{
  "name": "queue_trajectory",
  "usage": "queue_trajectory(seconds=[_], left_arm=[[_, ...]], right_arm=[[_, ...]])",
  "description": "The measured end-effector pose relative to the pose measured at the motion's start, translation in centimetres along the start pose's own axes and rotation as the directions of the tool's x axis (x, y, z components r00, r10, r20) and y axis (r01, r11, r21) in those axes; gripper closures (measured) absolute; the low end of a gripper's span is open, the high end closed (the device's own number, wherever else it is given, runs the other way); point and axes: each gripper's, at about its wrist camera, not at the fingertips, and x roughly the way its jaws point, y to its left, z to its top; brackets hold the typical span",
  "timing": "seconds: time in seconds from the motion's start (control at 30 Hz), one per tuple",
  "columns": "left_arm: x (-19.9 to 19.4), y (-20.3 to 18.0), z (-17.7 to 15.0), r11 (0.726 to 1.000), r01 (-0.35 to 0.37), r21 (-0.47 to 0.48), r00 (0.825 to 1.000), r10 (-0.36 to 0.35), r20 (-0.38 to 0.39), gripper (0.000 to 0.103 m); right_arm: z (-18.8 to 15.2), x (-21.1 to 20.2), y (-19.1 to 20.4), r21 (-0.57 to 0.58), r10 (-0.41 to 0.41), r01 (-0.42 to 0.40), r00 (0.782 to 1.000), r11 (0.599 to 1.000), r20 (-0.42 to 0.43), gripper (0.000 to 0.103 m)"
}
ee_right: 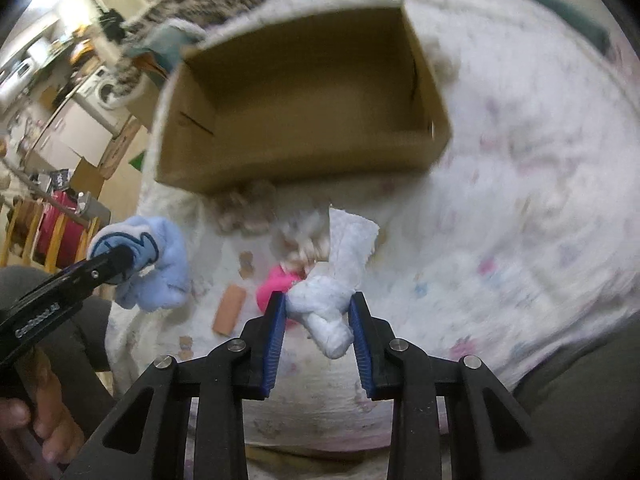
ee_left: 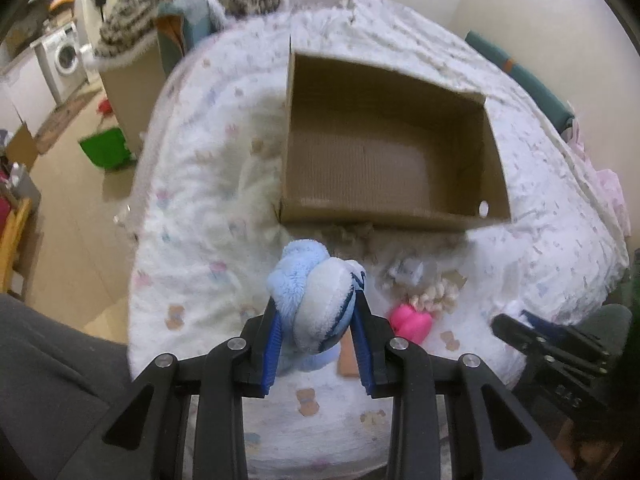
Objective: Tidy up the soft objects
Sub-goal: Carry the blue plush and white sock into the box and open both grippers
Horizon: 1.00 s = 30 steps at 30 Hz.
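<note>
My left gripper (ee_left: 318, 308) is shut on a light blue and white plush toy (ee_left: 316, 292), held above the bed in front of an open, empty cardboard box (ee_left: 384, 168). It also shows in the right wrist view (ee_right: 140, 264), off to the left. My right gripper (ee_right: 319, 312) is shut on a white cloth bundle (ee_right: 332, 312), lifted above the blanket before the box (ee_right: 304, 92). A pink soft toy (ee_left: 410, 318) and a knotted rope toy (ee_left: 434, 296) lie on the blanket between the grippers. The right gripper shows at the right edge of the left wrist view (ee_left: 520, 326).
The box rests on a white fluffy printed blanket (ee_left: 200, 240) on a bed. A small brown roll (ee_right: 228, 314) lies near the pink toy (ee_right: 272, 288). A furry grey-brown clump (ee_left: 348, 236) lies at the box's front. A green bin (ee_left: 106, 148) and a washing machine (ee_left: 66, 56) stand on the floor left.
</note>
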Motion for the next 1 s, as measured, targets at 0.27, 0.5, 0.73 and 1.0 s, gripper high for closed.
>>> queue_trajectory(seconds=[0.27, 0.5, 0.73, 1.0], left_arm=[[-2.7, 0.1, 3.5, 1.000, -0.013, 0.011, 0.996, 0.012, 0.092, 0.074], [-1.9, -0.6, 6.5, 0.999, -0.016, 0.044, 0.994, 0.011, 0.113, 0.074], [1.6, -2.0, 10.3, 0.998, 0.014, 0.068, 0.995, -0.021, 0.102, 0.074], [7.1, -3.8, 13.0, 0.995, -0.024, 0.095, 0.997, 0.017, 0.072, 0.074]], right_arm=[[2.8, -2.8, 1.2, -0.068, 0.004, 0.003, 0.995, 0.998, 0.103, 0.069], [4.7, -3.5, 1.5, -0.074, 0.026, -0.016, 0.988, 0.997, 0.150, 0.069], [8.9, -1.7, 0.7, -0.094, 0.108, -0.093, 0.979, 0.991, 0.170, 0.069], [13.7, 2.7, -0.4, -0.097, 0.076, -0.061, 0.984, 0.993, 0.161, 0.069]])
